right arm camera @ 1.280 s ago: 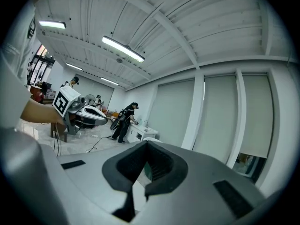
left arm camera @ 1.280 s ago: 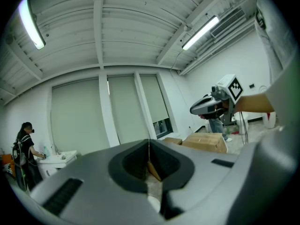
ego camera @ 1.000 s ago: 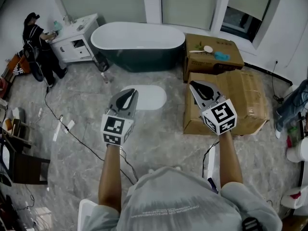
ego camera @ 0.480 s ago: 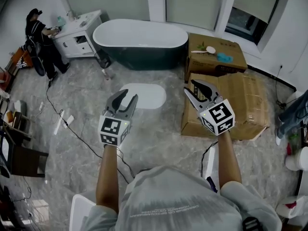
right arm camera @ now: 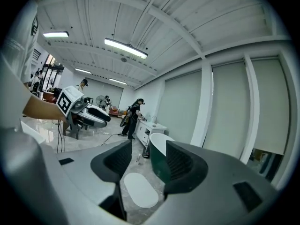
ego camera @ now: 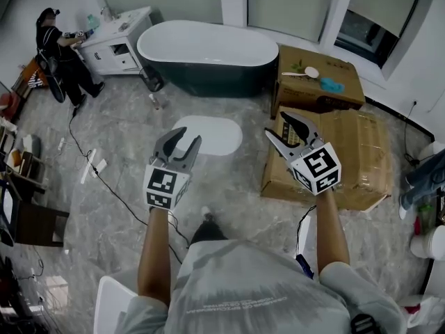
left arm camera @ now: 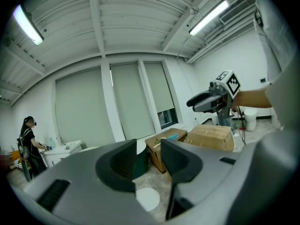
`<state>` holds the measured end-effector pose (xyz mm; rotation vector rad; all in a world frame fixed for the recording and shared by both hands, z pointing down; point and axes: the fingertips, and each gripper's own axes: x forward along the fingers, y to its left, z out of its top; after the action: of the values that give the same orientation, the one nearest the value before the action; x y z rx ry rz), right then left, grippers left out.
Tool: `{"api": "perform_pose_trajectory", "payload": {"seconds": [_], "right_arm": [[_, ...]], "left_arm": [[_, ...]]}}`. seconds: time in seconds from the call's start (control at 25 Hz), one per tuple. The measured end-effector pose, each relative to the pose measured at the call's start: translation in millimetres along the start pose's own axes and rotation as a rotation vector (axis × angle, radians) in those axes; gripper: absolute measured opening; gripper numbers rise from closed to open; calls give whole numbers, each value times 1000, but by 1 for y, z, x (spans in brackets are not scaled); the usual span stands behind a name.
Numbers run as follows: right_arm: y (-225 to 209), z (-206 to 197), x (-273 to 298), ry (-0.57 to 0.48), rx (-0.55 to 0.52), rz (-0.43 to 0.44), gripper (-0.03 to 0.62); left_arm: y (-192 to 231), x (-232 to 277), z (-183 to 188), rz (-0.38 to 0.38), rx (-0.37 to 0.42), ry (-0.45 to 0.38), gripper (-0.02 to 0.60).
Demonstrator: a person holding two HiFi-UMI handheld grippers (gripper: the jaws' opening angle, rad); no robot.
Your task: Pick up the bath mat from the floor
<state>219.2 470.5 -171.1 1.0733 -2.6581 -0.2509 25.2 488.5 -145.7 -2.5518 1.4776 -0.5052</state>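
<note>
The bath mat (ego camera: 207,134) is a white oval lying flat on the grey marble floor in front of the bathtub. My left gripper (ego camera: 183,139) hangs in the air at the mat's near left edge, jaws opening, nothing between them. My right gripper (ego camera: 278,127) is raised to the right of the mat, over the edge of a cardboard box, its jaws also opening and empty. In the left gripper view the mat (left arm camera: 147,198) shows low between the jaws (left arm camera: 149,149). In the right gripper view the mat (right arm camera: 140,190) lies below the parted jaws (right arm camera: 149,151).
A dark green bathtub (ego camera: 207,54) stands behind the mat. Two cardboard boxes (ego camera: 348,158) (ego camera: 320,82) sit at the right. A white vanity (ego camera: 115,44) with a person (ego camera: 59,54) beside it is at the far left. A cable (ego camera: 104,186) runs across the floor.
Both grippers' jaws have gone from shut to parted. The head view has shifted slightly; both grippers stay at about the same height over the floor.
</note>
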Motion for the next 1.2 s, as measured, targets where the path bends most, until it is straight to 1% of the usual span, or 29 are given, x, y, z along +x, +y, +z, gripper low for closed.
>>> {"api": "perform_pose_trajectory", "payload": {"seconds": [0.08, 0.2, 0.36, 0.44, 0.56, 0.72, 0.88, 1.0, 1.12, 1.2], "right_arm": [[-12, -4, 15, -1, 24, -7, 221], [-31, -16, 44, 13, 52, -31, 221], [-58, -25, 96, 23, 78, -63, 221], [-73, -27, 126, 33, 92, -73, 221], [-95, -30, 175, 79, 100, -74, 221], [-126, -38, 235, 113, 127, -96, 221], [-150, -47, 283, 112, 196, -121, 221], [-169, -57, 317, 134, 231, -136, 222], [-179, -80, 339, 182, 290, -142, 224], [-186, -100, 354, 219, 309, -140, 229]], "left_arm": [[14, 13, -5, 3, -9, 1, 155], [40, 39, -23, 3, -27, 14, 155], [88, 86, -50, -10, -49, 28, 154], [115, 115, -59, -24, -65, 28, 155], [155, 159, -62, -55, -82, 17, 155], [199, 213, -71, -103, -67, 28, 155], [231, 252, -90, -141, -76, 58, 155], [259, 281, -107, -154, -88, 78, 155], [268, 306, -132, -178, -117, 125, 155], [273, 323, -150, -187, -128, 150, 155]]}}
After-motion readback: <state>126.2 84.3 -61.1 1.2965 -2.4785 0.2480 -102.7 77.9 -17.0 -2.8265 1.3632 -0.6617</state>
